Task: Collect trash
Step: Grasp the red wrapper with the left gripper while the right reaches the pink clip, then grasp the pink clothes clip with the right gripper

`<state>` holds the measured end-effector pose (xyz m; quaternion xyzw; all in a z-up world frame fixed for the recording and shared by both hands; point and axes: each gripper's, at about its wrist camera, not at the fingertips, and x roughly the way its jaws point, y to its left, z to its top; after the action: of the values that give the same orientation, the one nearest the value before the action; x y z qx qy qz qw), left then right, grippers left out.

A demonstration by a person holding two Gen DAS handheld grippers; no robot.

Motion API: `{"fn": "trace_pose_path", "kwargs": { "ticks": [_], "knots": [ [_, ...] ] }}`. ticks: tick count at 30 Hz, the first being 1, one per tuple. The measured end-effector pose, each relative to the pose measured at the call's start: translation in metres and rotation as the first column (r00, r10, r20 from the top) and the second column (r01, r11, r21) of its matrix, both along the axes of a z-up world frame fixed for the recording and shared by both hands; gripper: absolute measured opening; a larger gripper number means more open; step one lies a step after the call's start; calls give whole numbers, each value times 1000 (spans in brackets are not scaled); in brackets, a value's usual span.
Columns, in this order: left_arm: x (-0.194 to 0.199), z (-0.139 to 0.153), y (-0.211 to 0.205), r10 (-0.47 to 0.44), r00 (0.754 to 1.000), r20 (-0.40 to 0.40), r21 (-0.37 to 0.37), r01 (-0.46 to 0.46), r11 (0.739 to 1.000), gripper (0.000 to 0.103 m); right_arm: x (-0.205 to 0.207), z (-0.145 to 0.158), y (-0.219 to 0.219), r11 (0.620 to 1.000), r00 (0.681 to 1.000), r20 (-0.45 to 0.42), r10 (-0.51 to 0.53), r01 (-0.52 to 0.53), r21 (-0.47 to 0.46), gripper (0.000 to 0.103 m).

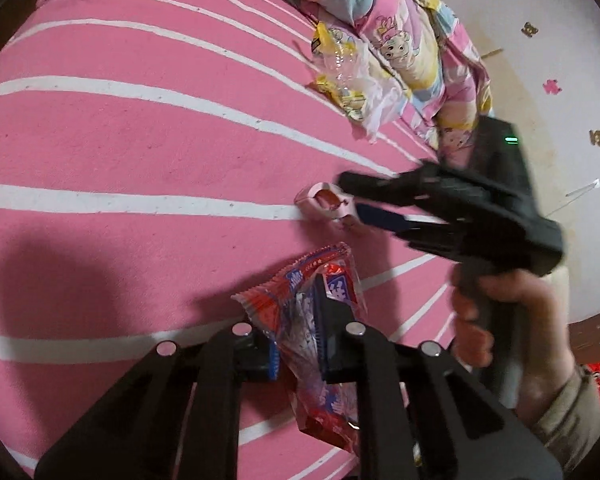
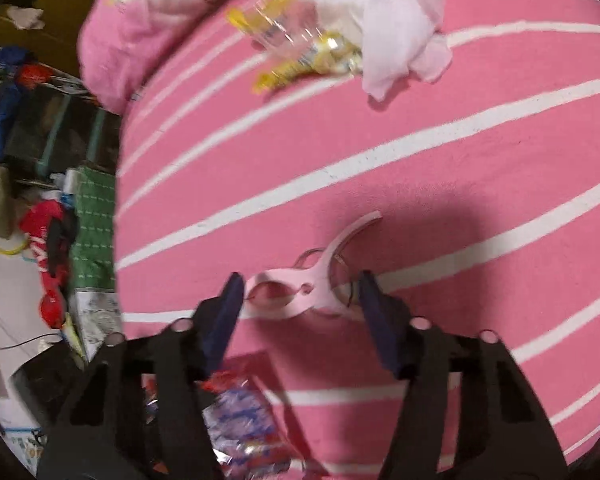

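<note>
My left gripper (image 1: 300, 320) is shut on a red, white and blue snack wrapper (image 1: 320, 280), held just above the pink striped bed sheet (image 1: 140, 140). The wrapper also shows low in the right wrist view (image 2: 240, 420). My right gripper (image 2: 300, 300) is open, its jaws on either side of a pink plastic clothes clip (image 2: 300, 288) lying on the sheet. In the left wrist view the right gripper (image 1: 348, 200) reaches the same clip (image 1: 328, 200). A yellow and clear wrapper (image 2: 296, 48) and a crumpled white tissue (image 2: 396, 24) lie farther up the bed.
A cartoon-print quilt (image 1: 400, 40) is bunched at the bed's far edge, next to a pink pillow (image 2: 140, 20). Beside the bed lies floor clutter: a green cloth (image 2: 94, 216), red items (image 2: 48, 240), papers. Stickers dot the white wall (image 1: 552, 88).
</note>
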<state>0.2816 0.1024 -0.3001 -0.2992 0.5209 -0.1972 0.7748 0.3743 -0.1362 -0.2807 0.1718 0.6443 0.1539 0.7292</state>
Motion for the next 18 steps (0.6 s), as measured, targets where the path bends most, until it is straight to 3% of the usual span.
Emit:
{"fn": "trace_pose_path", "kwargs": {
  "ticks": [4, 7, 11, 18],
  "knots": [
    [2, -5, 4, 9, 1000, -21, -42, -10, 999, 13, -3, -6, 1, 1000, 999, 37, -16, 16, -21, 50],
    [-1, -9, 11, 30, 998, -46, -92, -34, 995, 13, -5, -2, -2, 999, 998, 49, -37, 38, -16, 35],
    [-4, -2, 16, 45, 999, -30, -110, -48, 993, 11, -11, 2, -16, 992, 993, 48, -108, 104, 75, 17],
    [-14, 13, 22, 65, 998, 0, -145, -65, 987, 10, -40, 24, -23, 982, 987, 79, -139, 127, 137, 15]
  ]
}}
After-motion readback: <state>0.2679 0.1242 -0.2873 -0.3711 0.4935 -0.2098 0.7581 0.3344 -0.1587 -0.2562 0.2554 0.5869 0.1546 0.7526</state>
